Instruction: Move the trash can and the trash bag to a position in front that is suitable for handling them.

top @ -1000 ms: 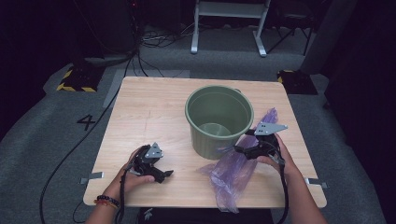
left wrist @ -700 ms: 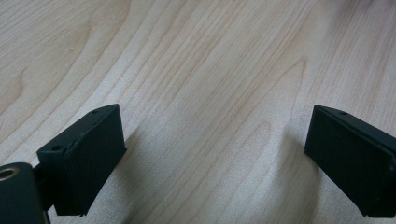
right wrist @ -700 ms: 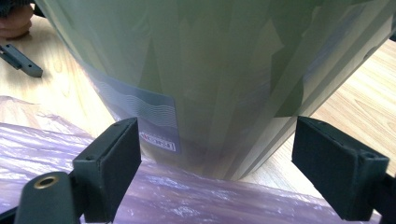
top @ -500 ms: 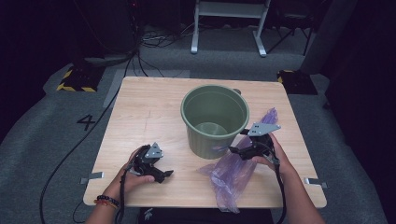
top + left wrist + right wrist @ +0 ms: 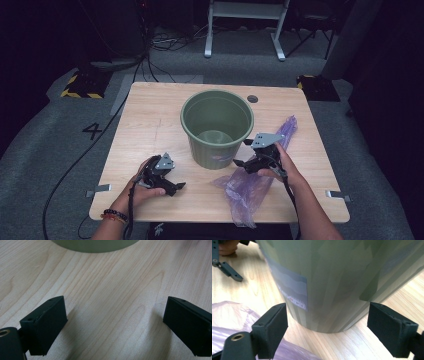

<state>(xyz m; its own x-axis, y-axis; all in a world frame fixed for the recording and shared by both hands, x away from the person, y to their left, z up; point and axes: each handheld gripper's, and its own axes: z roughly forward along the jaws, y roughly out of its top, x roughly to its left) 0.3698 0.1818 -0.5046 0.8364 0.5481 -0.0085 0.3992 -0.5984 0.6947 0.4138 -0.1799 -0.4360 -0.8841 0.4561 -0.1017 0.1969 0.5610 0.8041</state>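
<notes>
Green bucket (image 5: pixel 217 127) stands upright and empty near the middle of a pale wooden table (image 5: pixel 150 120), a grey label on its lower wall facing the person. The tabletop is light, with fine grain running across it, and has a small dark round hole (image 5: pixel 252 99) near its far edge, just behind the bucket.

A crumpled purple plastic bag (image 5: pixel 250 187) lies on the table to the right of the bucket, stretching from the near edge up toward the far right corner; its nearest folds sit just beside the bucket's base.

The left gripper (image 5: pixel 170 186) rests low over the near left part of the table in the person's left hand (image 5: pixel 142 182), its jaws spread wide apart with bare wood between them. The right gripper (image 5: pixel 241 164) is held in the right hand (image 5: pixel 282 165) above the bag, pointing at the bucket's lower wall, its jaws also wide apart and holding nothing.

Grey carpet (image 5: pixel 60 150) surrounds the table, marked with a dark numeral 4 (image 5: pixel 92 131). Cables (image 5: pixel 160 42) trail across the floor behind, beside a yellow-and-black striped block (image 5: pixel 82 82) and the white legs of a stand (image 5: pixel 245 25). The rest of the room is dark.
</notes>
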